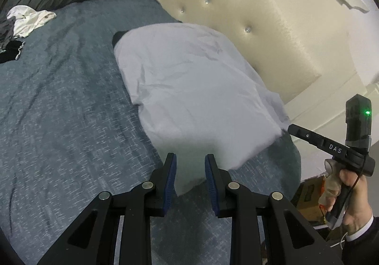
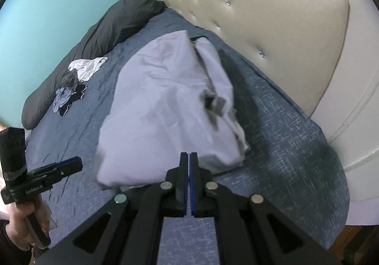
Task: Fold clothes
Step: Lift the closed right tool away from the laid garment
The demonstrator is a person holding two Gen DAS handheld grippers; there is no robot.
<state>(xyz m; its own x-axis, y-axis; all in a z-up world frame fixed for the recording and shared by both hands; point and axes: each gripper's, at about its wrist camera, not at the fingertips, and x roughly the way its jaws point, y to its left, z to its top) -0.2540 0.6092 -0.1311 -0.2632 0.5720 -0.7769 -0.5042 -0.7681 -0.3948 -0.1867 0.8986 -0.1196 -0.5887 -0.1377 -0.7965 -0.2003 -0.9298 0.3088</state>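
Left wrist view — left gripper (image 1: 190, 158) spread, pale garment (image 1: 189, 90) just ahead on bedspread (image 1: 59, 99). Right gripper (image 2: 188, 156) pinched together — grasping nothing visible, garment just ahead.

A pale lavender-grey cloth garment (image 1: 189, 90) (image 2: 161, 104) lies partly folded on the blue woven bedspread (image 1: 59, 104) (image 2: 284, 123), its long axis running from about 11 o'clock down to 5 o'clock in the left wrist view. Its surface is creased, its near edge blurred. In the right wrist view, one side is turned over into a raised ridge along the 1 o'clock edge, with a dark opening showing in the fold. Something dark pokes out at its far end.
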